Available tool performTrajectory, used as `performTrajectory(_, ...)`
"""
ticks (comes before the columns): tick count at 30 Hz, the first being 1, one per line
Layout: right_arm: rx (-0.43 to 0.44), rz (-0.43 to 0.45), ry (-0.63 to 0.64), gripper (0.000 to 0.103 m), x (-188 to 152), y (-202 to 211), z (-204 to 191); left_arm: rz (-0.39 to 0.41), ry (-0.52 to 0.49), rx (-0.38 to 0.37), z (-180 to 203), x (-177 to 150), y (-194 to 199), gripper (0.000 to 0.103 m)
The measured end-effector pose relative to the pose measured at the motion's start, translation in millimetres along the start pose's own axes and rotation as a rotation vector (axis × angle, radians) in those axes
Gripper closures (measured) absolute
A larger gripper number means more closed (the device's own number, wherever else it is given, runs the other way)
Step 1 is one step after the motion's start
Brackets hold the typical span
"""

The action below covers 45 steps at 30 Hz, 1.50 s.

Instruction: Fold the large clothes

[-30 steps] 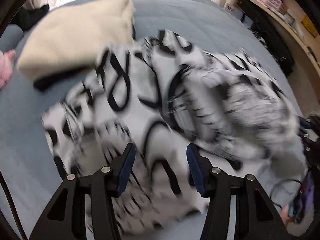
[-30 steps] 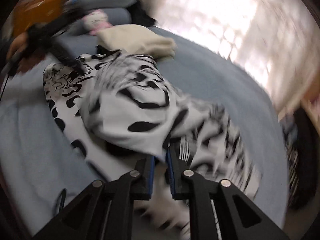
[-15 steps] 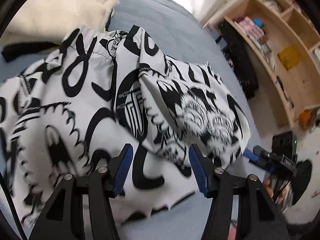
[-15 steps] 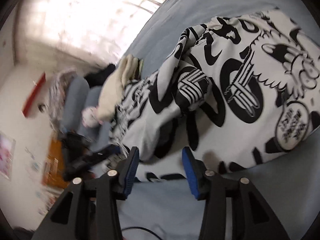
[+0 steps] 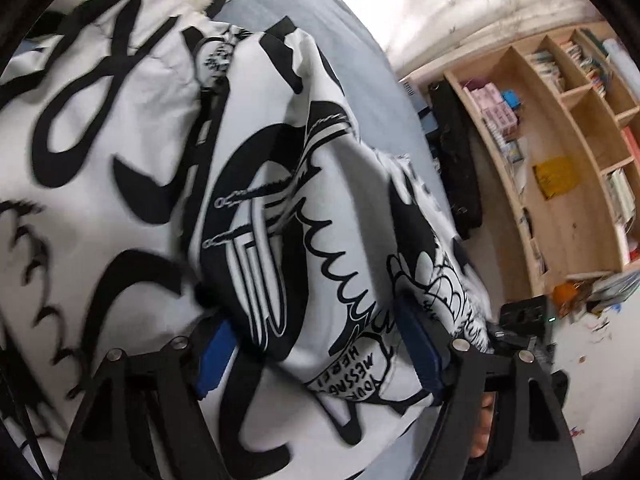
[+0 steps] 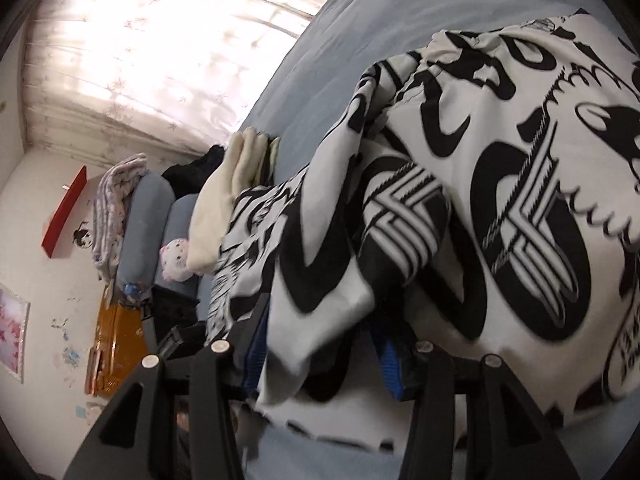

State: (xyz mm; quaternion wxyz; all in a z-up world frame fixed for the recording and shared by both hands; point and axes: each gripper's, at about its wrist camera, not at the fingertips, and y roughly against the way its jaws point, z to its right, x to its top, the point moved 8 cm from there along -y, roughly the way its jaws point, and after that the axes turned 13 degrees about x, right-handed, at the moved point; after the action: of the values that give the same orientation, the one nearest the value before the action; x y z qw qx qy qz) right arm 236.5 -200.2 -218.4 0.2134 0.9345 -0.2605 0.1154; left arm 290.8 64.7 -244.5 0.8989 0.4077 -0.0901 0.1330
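A large white garment with a bold black print [image 5: 132, 132] lies crumpled on the blue bed [image 5: 352, 44]. My left gripper [image 5: 316, 344] is low over its near edge. Its jaws are opening, and a folded flap with a striped emblem lies between the blue pads [image 5: 214, 354] without being pinched. In the right wrist view the same garment [image 6: 520, 184] fills the right side. My right gripper [image 6: 322, 360] stands open at its near hem. A loose flap of cloth droops between its fingers and hides part of the left pad.
A folded cream garment [image 6: 236, 188] lies further up the bed, near grey pillows [image 6: 148, 216] and a pink plush toy [image 6: 176, 260]. A wooden bookshelf [image 5: 560, 152] and a black bag [image 5: 456, 160] stand beside the bed. Bright curtains [image 6: 140, 48] hang behind it.
Both grippers came down onto the garment. The right one went from shut to open and rolled over. The left one widened. Cloth folds now sit between both pairs of fingers.
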Motion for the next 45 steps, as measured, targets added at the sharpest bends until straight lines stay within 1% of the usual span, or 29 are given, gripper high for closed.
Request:
performTrajectory(1, -0.001, 0.008, 0.004, 0.055, 4.3, -3.0, -0.1, 0.006, 0.021, -0.017, 1.5, 2.3, -2.7, 0.03)
performTrajectory(2, -0.01, 0.016, 0.01, 0.055, 8.6, -3.8, 0.1, 0.014, 0.037, -0.024, 0.2, 4.8, -1.9, 0.033)
performTrajectory(3, -0.02, 0.022, 0.021, 0.055, 12.3, -3.3, 0.3, 0.04, 0.069, -0.034, 0.2, 8.7, -0.4, 0.053)
performTrajectory(4, -0.044, 0.03, 0.044, 0.056, 17.6, -5.9, -1.7, 0.067, 0.096, -0.022, -1.7, 11.0, 3.7, 0.068)
performTrajectory(5, -0.096, 0.037, 0.096, 0.059, 23.4, -6.6, -4.1, 0.084, 0.119, -0.008, -3.6, 13.5, 5.6, 0.088)
performTrajectory(6, -0.131, 0.039, 0.134, 0.065, 26.7, -7.9, -6.0, 0.101, 0.144, 0.004, -4.7, 16.0, 10.6, 0.093)
performTrajectory(7, -0.162, 0.038, 0.18, 0.081, 30.3, -9.2, -9.9, 0.125, 0.154, 0.033, -4.2, 17.1, 18.2, 0.094)
performTrajectory(8, -0.17, 0.027, 0.226, 0.088, 33.0, -12.0, -16.2, 0.153, 0.137, 0.055, 0.2, 16.5, 27.1, 0.097)
performTrajectory(9, -0.167, 0.028, 0.27, 0.088, 35.0, -12.8, -24.7, 0.197, 0.093, 0.095, 9.1, 14.8, 39.4, 0.098)
performTrajectory(11, -0.141, 0.037, 0.327, 0.089, 36.1, -11.6, -37.7, 0.249, 0.014, 0.173, 24.4, 8.5, 60.9, 0.099)
performTrajectory(13, -0.129, 0.038, 0.329, 0.089, 36.1, -11.4, -40.4, 0.292, -0.062, 0.268, 37.5, -4.6, 79.9, 0.099)
performTrajectory(14, -0.147, 0.026, 0.309, 0.089, 32.7, -12.0, -33.0, 0.295, -0.075, 0.294, 39.2, -9.3, 83.7, 0.099)
performTrajectory(16, -0.218, 0.002, 0.279, 0.089, 26.2, -11.7, -12.5, 0.265, -0.085, 0.366, 33.2, -27.3, 82.0, 0.099)
performTrajectory(18, -0.355, -0.047, 0.259, 0.088, 13.9, -13.6, 21.0, 0.2, -0.086, 0.415, 25.0, -40.5, 66.6, 0.099)
performTrajectory(19, -0.379, -0.055, 0.251, 0.087, 7.8, -14.2, 31.5, 0.144, -0.08, 0.455, 15.3, -53.0, 50.6, 0.099)
performTrajectory(21, -0.39, -0.031, 0.254, 0.086, 2.1, -10.7, 34.0, 0.092, -0.086, 0.497, 6.0, -66.3, 31.9, 0.099)
performTrajectory(23, -0.416, -0.033, 0.267, 0.078, 0.3, -7.2, 29.2, 0.122, -0.125, 0.535, 13.4, -67.3, 29.1, 0.099)
performTrajectory(25, -0.451, -0.04, 0.263, 0.074, -0.1, -1.3, 24.6, 0.136, -0.165, 0.565, 24.8, -66.3, 29.9, 0.099)
performTrajectory(27, -0.488, -0.033, 0.279, 0.071, -0.6, 8.5, 19.5, 0.151, -0.181, 0.576, 35.0, -63.1, 33.6, 0.097)
performTrajectory(29, -0.528, -0.005, 0.311, 0.066, -0.8, 21.7, 9.6, 0.166, -0.181, 0.578, 38.4, -67.3, 42.1, 0.094)
performTrajectory(31, -0.544, 0.016, 0.33, 0.066, -4.1, 30.6, 1.2, 0.203, -0.174, 0.573, 43.2, -67.2, 54.6, 0.088)
performTrajectory(32, -0.553, 0.025, 0.341, 0.066, -5.1, 33.5, -2.2, 0.217, -0.18, 0.581, 44.8, -67.9, 58.5, 0.083)
performTrajectory(34, -0.572, 0.067, 0.385, 0.066, -6.3, 40.6, -15.9, 0.263, -0.201, 0.626, 47.5, -68.5, 70.5, 0.081)
performTrajectory(35, -0.563, 0.082, 0.402, 0.066, -7.1, 42.3, -23.9, 0.278, -0.205, 0.634, 50.5, -68.6, 74.8, 0.081)
performTrajectory(37, -0.55, 0.094, 0.427, 0.066, -6.9, 39.6, -35.8, 0.268, -0.188, 0.611, 57.9, -67.2, 79.5, 0.081)
performTrajectory(39, -0.523, 0.091, 0.475, 0.066, -7.3, 32.3, -51.3, 0.228, -0.155, 0.538, 59.4, -64.7, 82.8, 0.081)
performTrajectory(41, -0.49, 0.079, 0.523, 0.066, -9.2, 18.8, -64.9, 0.201, -0.138, 0.494, 64.0, -58.6, 80.6, 0.081)
performTrajectory(44, -0.426, 0.015, 0.58, 0.066, -16.8, -12.7, -75.5, 0.196, -0.172, 0.511, 77.2, -56.1, 55.4, 0.081)
performTrajectory(45, -0.401, -0.011, 0.594, 0.066, -21.2, -23.1, -76.3, 0.203, -0.194, 0.501, 83.0, -53.6, 46.7, 0.081)
